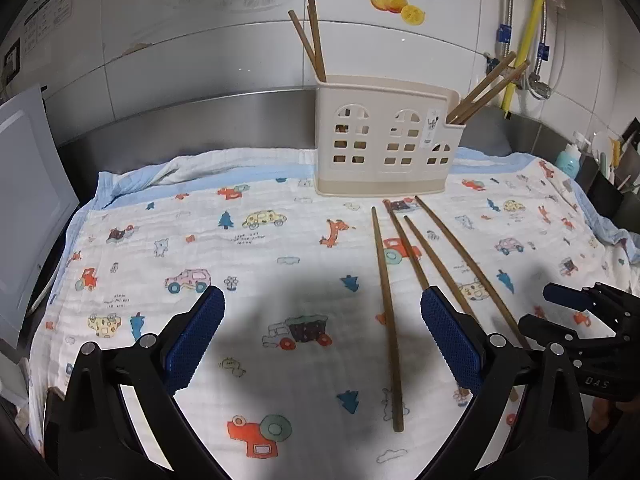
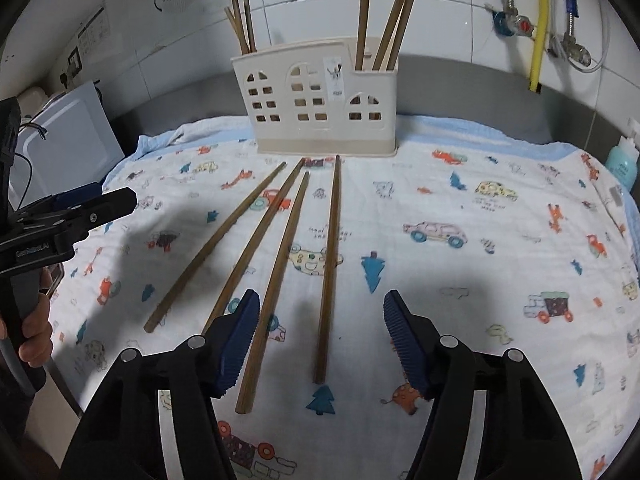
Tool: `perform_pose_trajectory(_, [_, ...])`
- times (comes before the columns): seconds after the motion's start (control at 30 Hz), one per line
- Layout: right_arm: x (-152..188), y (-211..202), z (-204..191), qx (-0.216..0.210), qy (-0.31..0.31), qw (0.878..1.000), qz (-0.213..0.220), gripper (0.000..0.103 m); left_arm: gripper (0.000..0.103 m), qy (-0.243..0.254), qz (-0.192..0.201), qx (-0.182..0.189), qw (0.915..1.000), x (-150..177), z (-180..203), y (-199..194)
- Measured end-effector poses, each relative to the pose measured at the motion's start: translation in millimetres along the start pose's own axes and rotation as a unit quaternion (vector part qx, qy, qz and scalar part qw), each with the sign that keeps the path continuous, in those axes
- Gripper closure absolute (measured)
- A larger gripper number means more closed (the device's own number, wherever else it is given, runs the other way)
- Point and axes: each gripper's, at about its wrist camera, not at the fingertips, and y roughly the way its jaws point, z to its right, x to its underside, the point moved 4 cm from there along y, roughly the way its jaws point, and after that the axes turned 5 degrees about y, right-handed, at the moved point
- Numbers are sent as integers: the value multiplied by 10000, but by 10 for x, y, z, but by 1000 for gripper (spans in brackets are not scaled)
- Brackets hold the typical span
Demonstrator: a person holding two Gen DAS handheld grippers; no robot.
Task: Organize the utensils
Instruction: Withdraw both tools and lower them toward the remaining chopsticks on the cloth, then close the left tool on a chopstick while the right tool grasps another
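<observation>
Several brown wooden chopsticks lie side by side on the printed cloth in front of a cream house-shaped utensil holder. The holder has chopsticks standing in its left end and right end. My left gripper is open and empty, hovering above the cloth, left of the lying chopsticks. My right gripper is open and empty, low over the near ends of the chopsticks, with the rightmost chopstick between its fingers. The right gripper shows at the left view's right edge.
A white appliance stands at the left. A tiled wall with a yellow hose and metal valves rises behind. A teal bottle stands at the far right. The left gripper appears at the right view's left edge.
</observation>
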Motion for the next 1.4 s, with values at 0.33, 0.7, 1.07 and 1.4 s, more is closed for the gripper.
perform_pose_trajectory(0.33, [26, 203, -54, -29, -93, 9996, -254, 61, 6, -31, -135, 45, 9999, 118, 11, 96])
perform_pose_trajectory(0.7, [42, 312, -31, 122, -133, 9993, -333, 81, 7, 65, -152, 100, 9998, 166, 65, 141])
perform_pose_trajectory(1.07, [67, 307, -20, 253, -241, 9990, -279, 95, 24, 240, -213, 235, 9992, 191, 209, 152])
perform_pose_trajectory(1.4, [79, 285, -6, 181, -132, 9994, -255, 96, 43, 430, -400, 415, 9974, 238, 392, 258])
